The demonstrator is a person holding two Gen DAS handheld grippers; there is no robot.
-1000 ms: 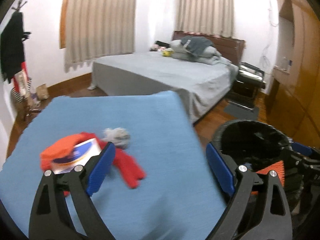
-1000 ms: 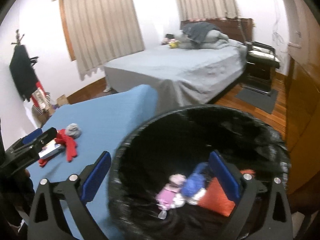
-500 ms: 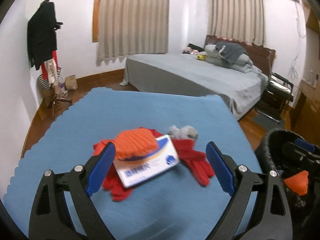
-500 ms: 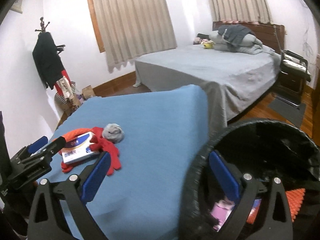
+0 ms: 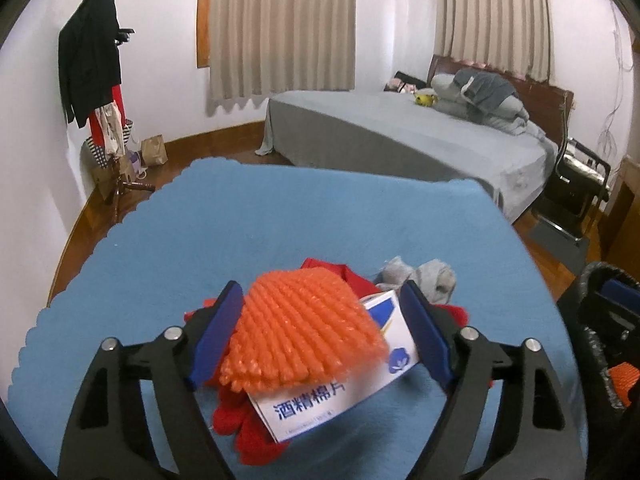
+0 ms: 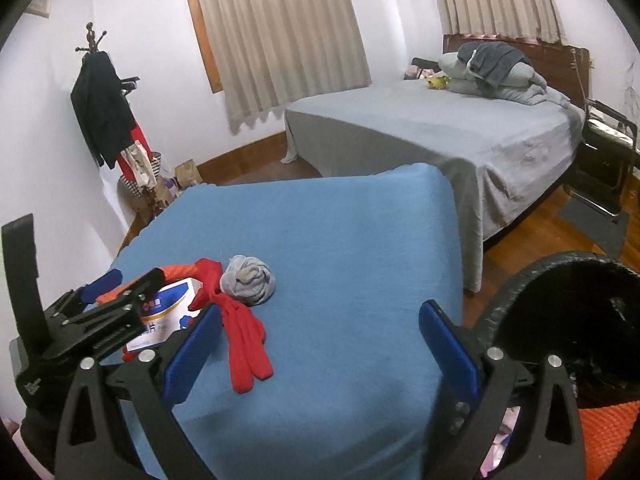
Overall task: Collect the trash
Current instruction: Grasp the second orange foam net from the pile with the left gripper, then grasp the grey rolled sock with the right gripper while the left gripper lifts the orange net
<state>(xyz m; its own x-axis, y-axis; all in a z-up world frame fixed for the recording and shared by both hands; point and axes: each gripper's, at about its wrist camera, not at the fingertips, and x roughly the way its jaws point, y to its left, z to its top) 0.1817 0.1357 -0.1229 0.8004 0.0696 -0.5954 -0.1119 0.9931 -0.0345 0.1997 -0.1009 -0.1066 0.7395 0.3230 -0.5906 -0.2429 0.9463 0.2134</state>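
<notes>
An orange foam net [image 5: 304, 328] lies on a white and blue box [image 5: 340, 392], which rests on a red glove [image 5: 248, 436] on the blue table [image 5: 280, 224]. A grey balled sock [image 5: 424, 276] sits just behind. My left gripper [image 5: 320, 336] is open, its jaws on either side of the orange net and box. In the right wrist view the box [image 6: 164, 312], red glove [image 6: 240, 340] and grey sock [image 6: 248, 276] show at left. My right gripper [image 6: 320, 352] is open and empty between the table and the black bin [image 6: 568, 320].
The lined black bin [image 5: 600, 320] stands at the table's right edge and holds orange net and other trash [image 6: 608, 436]. A bed [image 6: 440, 132] is behind the table. A coat stand [image 5: 92, 60] with bags stands at the left wall.
My left gripper has moved forward over the pile and now straddles the orange net and box. My right gripper has swung left, away from over the bin, toward the table.
</notes>
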